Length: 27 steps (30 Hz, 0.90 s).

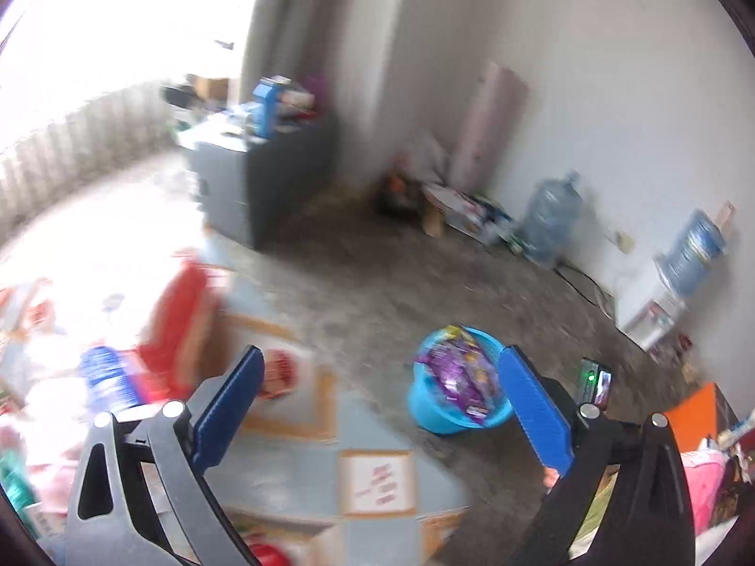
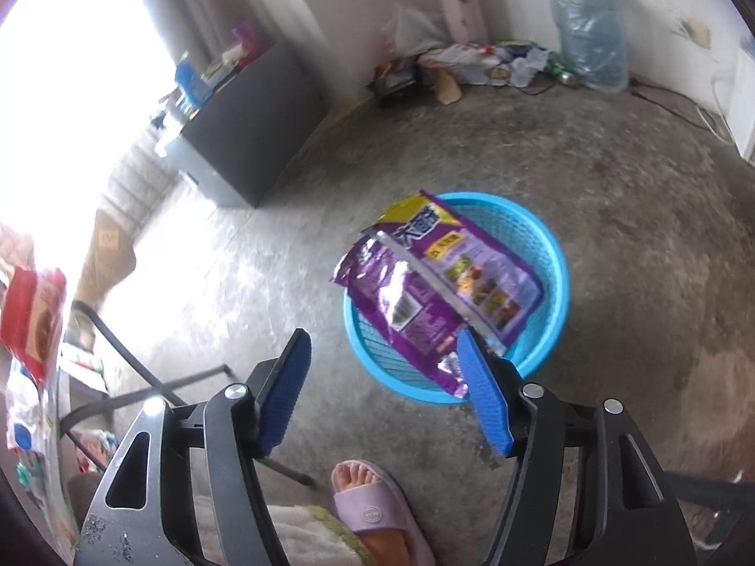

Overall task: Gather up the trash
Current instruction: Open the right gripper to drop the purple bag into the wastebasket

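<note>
A light blue plastic basket (image 2: 552,254) stands on the concrete floor. A purple snack bag (image 2: 439,278) lies across its rim, partly inside. My right gripper (image 2: 384,344) is open and empty, just above and in front of the basket. In the left wrist view, the same basket (image 1: 427,408) with the purple bag (image 1: 460,370) shows between the fingers. My left gripper (image 1: 382,358) is open and empty, above a table edge with packets. A red packet (image 1: 181,325) and a blue-capped item (image 1: 106,375) lie at the left, blurred.
A dark cabinet (image 2: 245,141) with clutter stands by the bright window. Water jugs (image 2: 590,28) and litter (image 2: 472,61) line the far wall. A foot in a pink slipper (image 2: 373,504) is below my right gripper. Table legs (image 2: 132,377) are at left.
</note>
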### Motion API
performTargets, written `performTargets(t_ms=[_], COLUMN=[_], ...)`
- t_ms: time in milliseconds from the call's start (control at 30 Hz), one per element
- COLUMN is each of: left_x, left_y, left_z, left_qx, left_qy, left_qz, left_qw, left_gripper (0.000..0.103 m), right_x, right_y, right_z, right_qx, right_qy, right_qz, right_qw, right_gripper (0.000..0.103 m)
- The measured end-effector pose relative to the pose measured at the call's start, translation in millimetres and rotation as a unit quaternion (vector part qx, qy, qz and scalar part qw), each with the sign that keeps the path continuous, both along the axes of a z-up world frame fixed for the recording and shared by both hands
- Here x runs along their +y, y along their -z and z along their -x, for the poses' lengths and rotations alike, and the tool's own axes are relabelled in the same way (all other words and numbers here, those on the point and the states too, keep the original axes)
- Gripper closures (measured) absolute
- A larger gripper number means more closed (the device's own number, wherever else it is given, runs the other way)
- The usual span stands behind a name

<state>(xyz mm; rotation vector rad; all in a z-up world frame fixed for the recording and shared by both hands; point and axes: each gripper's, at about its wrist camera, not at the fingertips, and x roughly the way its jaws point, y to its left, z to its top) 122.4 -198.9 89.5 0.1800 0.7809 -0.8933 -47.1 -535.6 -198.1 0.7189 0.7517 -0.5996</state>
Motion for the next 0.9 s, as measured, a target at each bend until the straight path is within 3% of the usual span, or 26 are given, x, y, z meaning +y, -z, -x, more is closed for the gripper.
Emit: performTargets(t_ms=[133, 233, 300, 367, 467, 533, 667, 733, 900], left_x=[72.4, 128.7, 162.3, 193.2, 227.8, 253.6, 280.3, 283.6, 280.8], left_y=[-6.4, -3.1, -1.6, -0.4, -3.2, -3.2, -5.7, -6.2, -7.6], left_z=[-15.3, -25.3, -30.1, -33.9, -39.2, -41.5, -42.6, -43.2, -48.0], left_qx=[-0.003, 0.009, 0.023, 0.036, 0.037, 0.036, 0.038, 0.038, 0.039], left_qy=[-0.08, -0.151, -0.196, -0.234, -0.281, -0.309, -0.356, -0.365, -0.367], left_qz=[0.008, 0.015, 0.017, 0.022, 0.027, 0.029, 0.033, 0.038, 0.063], left_qw=[0.9968, 0.9883, 0.9801, 0.9714, 0.9587, 0.9499, 0.9331, 0.9293, 0.9274], left_gripper=[0.006, 0.006, 0.006, 0.006, 0.006, 0.006, 0.006, 0.006, 0.006], right_x=[1.2, -18.7, -42.7, -70.1, -98.8, -111.4, -129.8, -133.4, -127.8], right_y=[14.2, 37.2, 61.6, 100.1, 154.8, 187.3, 231.6, 243.1, 227.7], right_z=[-35.8, -49.7, -55.8, -67.9, -94.1, -109.9, -116.8, -114.2, -85.7], right_qx=[0.034, 0.059, 0.077, 0.105, 0.158, 0.18, 0.191, 0.199, 0.174], right_qy=[-0.036, -0.005, 0.033, 0.063, 0.075, 0.082, 0.128, 0.142, 0.163], right_qz=[0.013, -0.005, -0.046, -0.104, -0.162, -0.197, -0.261, -0.276, -0.278], right_qw=[0.999, 0.998, 0.995, 0.987, 0.971, 0.96, 0.937, 0.929, 0.93], right_gripper=[0.037, 0.037, 0.039, 0.053, 0.064, 0.067, 0.067, 0.067, 0.065])
